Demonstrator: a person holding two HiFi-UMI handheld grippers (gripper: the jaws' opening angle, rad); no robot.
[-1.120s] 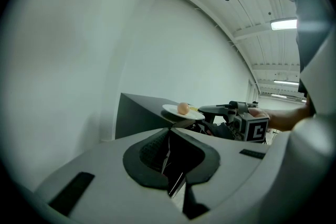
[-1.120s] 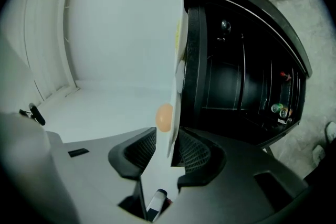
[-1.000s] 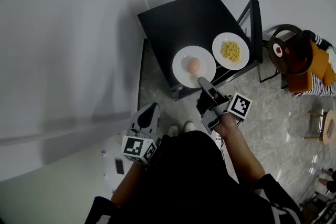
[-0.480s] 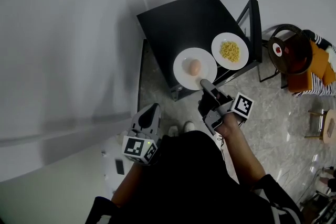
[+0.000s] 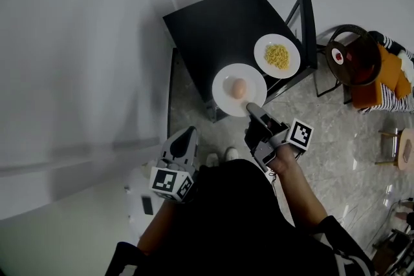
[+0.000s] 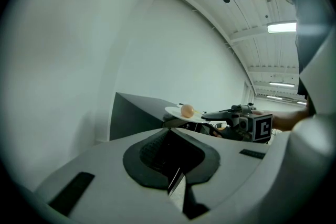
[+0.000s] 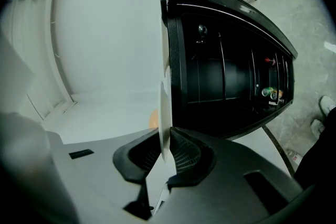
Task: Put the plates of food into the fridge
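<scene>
A white plate with an egg lies at the near edge of the black table, partly overhanging it. My right gripper is shut on its near rim; its jaws have just been closing with the rim between them. The right gripper view shows that plate edge-on between the pads of the right gripper. A second white plate holds yellow noodles further right on the table. My left gripper hangs low at the left, shut and empty, well short of the table.
A tall white surface fills the left side next to the table. A chair with a dark round dish and an orange item stands to the right. A white object lies on the stone floor near my feet.
The egg plate has slid toward me and away from the noodle plate, with the right gripper on its rim. The left gripper has stayed put.
</scene>
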